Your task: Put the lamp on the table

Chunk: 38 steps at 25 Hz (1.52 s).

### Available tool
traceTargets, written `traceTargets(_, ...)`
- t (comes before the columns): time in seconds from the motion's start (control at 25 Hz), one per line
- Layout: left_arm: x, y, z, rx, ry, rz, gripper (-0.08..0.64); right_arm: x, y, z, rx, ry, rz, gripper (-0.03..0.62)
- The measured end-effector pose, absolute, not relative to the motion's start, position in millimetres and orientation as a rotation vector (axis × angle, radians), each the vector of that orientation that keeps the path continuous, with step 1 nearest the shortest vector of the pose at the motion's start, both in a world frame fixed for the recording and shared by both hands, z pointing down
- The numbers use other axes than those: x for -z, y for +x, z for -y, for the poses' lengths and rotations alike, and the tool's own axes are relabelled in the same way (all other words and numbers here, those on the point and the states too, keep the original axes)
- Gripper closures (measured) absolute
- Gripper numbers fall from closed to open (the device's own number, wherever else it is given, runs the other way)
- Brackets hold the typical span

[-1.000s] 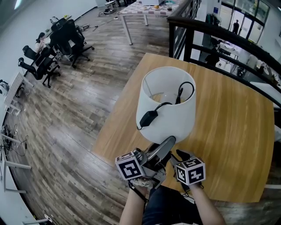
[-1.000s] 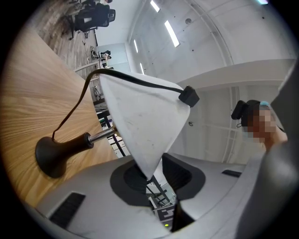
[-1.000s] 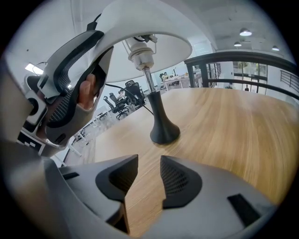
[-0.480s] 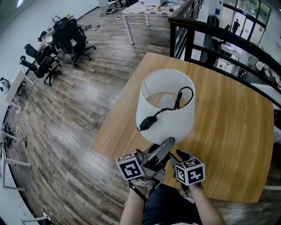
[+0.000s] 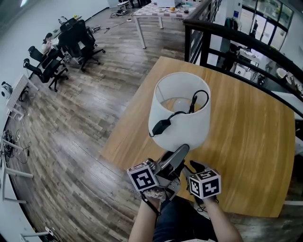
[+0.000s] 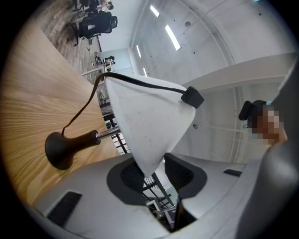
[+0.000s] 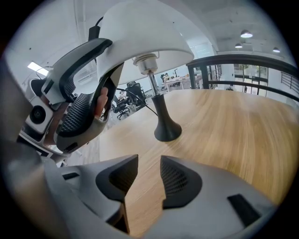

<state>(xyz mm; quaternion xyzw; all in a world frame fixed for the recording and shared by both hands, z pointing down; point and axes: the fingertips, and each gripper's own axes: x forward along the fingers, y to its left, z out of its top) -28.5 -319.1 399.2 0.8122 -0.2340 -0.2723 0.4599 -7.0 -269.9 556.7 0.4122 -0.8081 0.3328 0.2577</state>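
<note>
The lamp stands upright on the wooden table (image 5: 251, 142), its white shade (image 5: 180, 111) seen from above with a black cord and switch (image 5: 161, 126) draped over the rim. Its dark base (image 7: 167, 130) rests flat on the wood. My left gripper (image 5: 177, 153) reaches to the shade's near lower edge. In the left gripper view that edge (image 6: 147, 158) lies between the jaws (image 6: 152, 175), which are opening, with a gap showing beside it. My right gripper (image 7: 149, 175) hovers open over the tabletop, nothing between its pads, just right of the left gripper (image 7: 93, 93).
A black railing (image 5: 236, 38) runs behind the table's far side. Office chairs (image 5: 71, 40) and a white table (image 5: 156, 9) stand on the plank floor to the left and back. The table's near edge (image 5: 142, 175) lies just below the grippers.
The lamp and both grippers stay almost where they were. Only the left gripper's marker cube has crept slightly right and down.
</note>
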Motion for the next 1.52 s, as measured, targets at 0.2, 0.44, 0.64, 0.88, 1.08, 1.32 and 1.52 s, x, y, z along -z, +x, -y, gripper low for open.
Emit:
traceTargets(0.2,-399.4,-26.1,318.8,0.67,1.982,0.598,0.425,-553.3,-8.3,268.4,-0.894,1.116,2.201,0.442)
traceTargets(0.44,-411.1,-32.9,308.2,0.757,1.866,0.589,0.348,-548.8,-7.8,266.1,-0.88,1.107,2.212,0.442)
traceTargets(0.64,-418.0,-24.6,292.9,0.71,1.876,0.607,0.348,-540.7,3.9,268.7,-0.882,1.14,2.22,0.487)
traceTargets(0.88,-431.7,-13.0,263.9,0.635,1.886,0.613,0.403,-534.7,11.2,261.7,-0.869,1.178,2.229,0.578)
traceTargets(1.08,-438.9,-11.8,245.0,0.631,1.872,0.632,0.443,-532.7,13.6,248.7,-0.882,1.187,2.234,0.578)
traceTargets(1.32,-444.5,-12.6,228.6,0.624,1.859,0.668,0.466,-528.4,18.8,238.6,-0.876,1.212,2.242,0.578)
traceTargets(1.52,-445.3,-18.2,209.1,0.612,1.865,0.684,0.479,-524.1,15.8,223.7,-0.864,1.219,2.247,0.578)
